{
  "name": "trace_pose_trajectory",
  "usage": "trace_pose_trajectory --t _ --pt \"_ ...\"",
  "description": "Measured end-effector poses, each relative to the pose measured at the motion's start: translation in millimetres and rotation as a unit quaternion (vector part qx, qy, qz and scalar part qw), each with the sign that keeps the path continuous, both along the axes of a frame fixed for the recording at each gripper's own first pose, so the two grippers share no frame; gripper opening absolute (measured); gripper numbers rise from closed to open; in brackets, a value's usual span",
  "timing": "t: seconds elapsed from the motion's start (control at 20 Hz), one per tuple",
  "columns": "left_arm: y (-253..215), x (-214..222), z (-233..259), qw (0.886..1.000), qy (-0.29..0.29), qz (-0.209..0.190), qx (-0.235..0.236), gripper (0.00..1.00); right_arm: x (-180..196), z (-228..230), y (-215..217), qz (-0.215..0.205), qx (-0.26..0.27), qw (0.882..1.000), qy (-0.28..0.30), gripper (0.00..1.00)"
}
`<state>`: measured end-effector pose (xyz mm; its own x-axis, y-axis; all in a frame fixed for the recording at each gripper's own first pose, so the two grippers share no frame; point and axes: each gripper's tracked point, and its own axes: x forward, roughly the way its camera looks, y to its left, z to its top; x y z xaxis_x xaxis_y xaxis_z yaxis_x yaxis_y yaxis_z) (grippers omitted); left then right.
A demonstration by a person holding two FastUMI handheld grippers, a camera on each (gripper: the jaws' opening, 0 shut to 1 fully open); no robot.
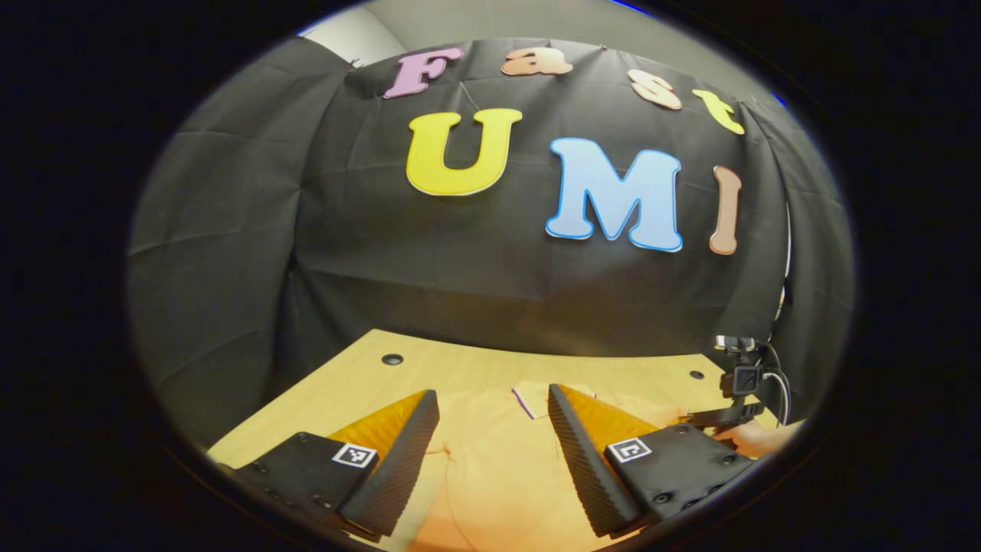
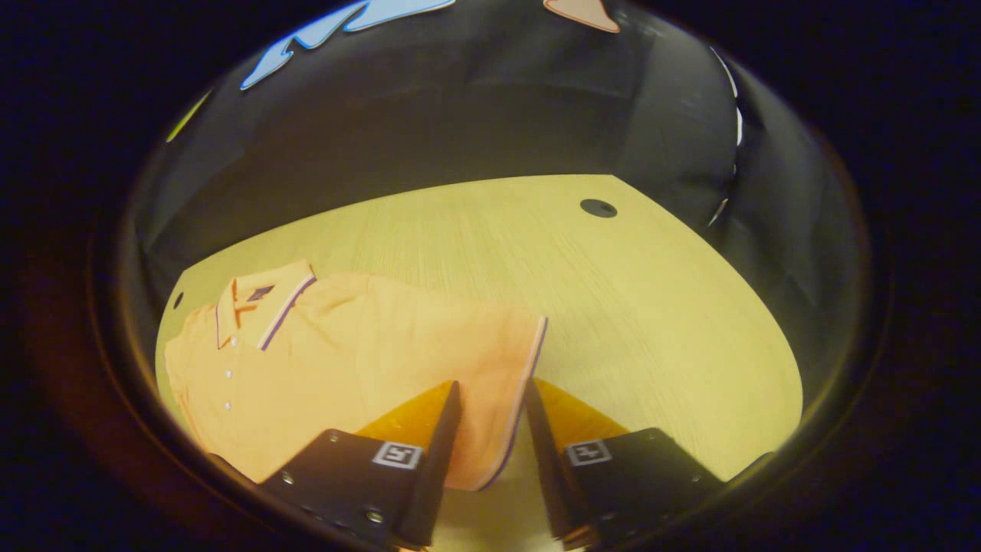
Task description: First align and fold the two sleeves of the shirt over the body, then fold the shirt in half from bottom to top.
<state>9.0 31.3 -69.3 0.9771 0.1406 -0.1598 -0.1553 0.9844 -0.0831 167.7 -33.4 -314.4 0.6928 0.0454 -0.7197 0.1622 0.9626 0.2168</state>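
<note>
Lining up on a sleeve

Right gripper [image 2: 490,429], jaws apart, straddles the sleeve [image 2: 460,345] hem to pinch it; left gripper [image 1: 490,445], jaws apart, hovers over the shirt [image 1: 490,475] on the table [image 1: 345,383].

Left gripper view low, facing booth wall, right gripper view angled down (both share shirt [image 2: 368,360])

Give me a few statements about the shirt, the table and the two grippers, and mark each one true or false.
1. The shirt lies on a wooden table. True.
2. The right gripper is shut on the sleeve. False: its fingers stand apart, with the sleeve's edge between them.
3. The shirt has a collar. True.
4. The left gripper is closed. False: it is open above the shirt.
</note>
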Motion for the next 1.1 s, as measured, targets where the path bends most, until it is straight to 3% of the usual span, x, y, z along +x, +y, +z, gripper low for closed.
trace_pose_trajectory --t 0.05,0.1,0.2,0.3,0.35,0.6,0.9,1.1 --pt "0 -1 0 1.0 -0.001 0.0 0.0 0.95 0 -3 0 0.001 0.001 1.0 0.001 0.39" --pt "0 -2 1 1.0 -0.002 0.0 0.001 0.95 1 0 2 0.006 0.006 1.0 -0.004 0.39" --pt "3 -7 5 1.0 -0.006 0.0 0.004 0.95 2 -1 5 -0.008 0.021 1.0 0.002 0.1" --pt "5 -10 8 1.0 -0.01 0.002 0.006 0.95 4 -5 8 -0.008 0.018 1.0 0.001 0.13" --pt "7 -11 7 1.0 -0.01 0.003 0.005 0.94 3 1 6 -0.006 0.013 1.0 0.0 0.03" --pt "19 -18 8 1.0 -0.011 0.009 0.002 0.94 5 27 8 0.002 -0.024 0.999 -0.033 0.03" --pt "34 -20 1 1.0 -0.01 0.019 -0.013 0.94 10 80 36 0.058 -0.065 0.992 -0.096 0.03" --pt "42 -25 0 0.999 -0.014 0.031 -0.016 0.95 12 91 65 0.108 -0.083 0.984 -0.116 0.03"
